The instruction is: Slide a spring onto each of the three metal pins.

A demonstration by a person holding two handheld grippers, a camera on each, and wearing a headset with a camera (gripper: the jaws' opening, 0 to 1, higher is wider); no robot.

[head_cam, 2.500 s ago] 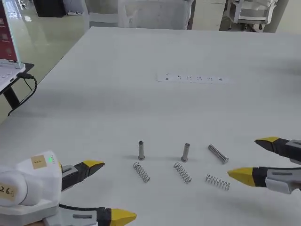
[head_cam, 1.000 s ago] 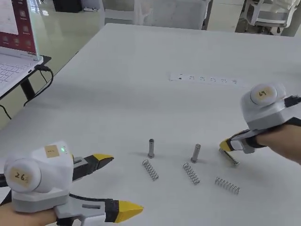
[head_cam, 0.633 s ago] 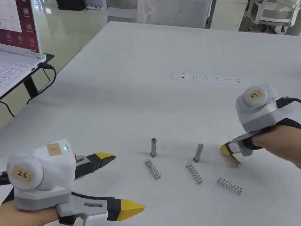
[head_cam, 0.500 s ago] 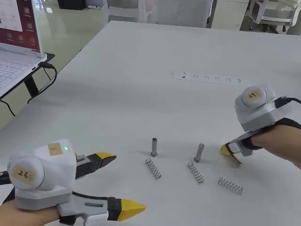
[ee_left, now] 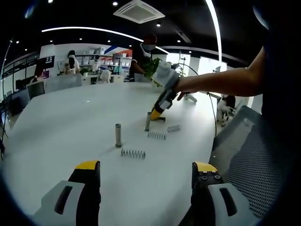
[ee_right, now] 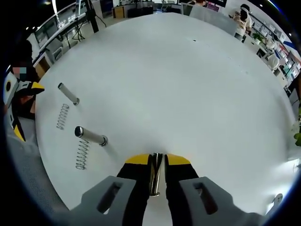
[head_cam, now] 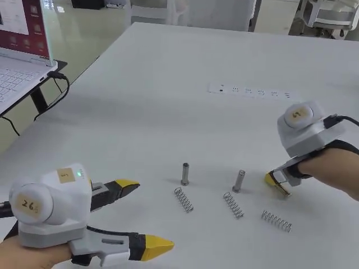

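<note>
**Third pin pinched, springs untouched**

L gripper sits nearest, jaws wide, nothing betw. them. Ahead of its tips three springs lie flat on the table, none on a pin yet. The closest spring is just short of an upright pin. Second upright pin stands past that, toward R gripper. R jaws are narrow, clamped on the third pin, which runs lengthwise betw. the pads, close to the table.

Handling, my guess: pins are stiff, smooth steel, prob. slippery & quick to roll or tip, so grip mid-shaft, squarely. Springs are light & squashy, likely to skitter or ping out. Pinch gently across the coils near one end, leaving the bore open for the pin.
</note>
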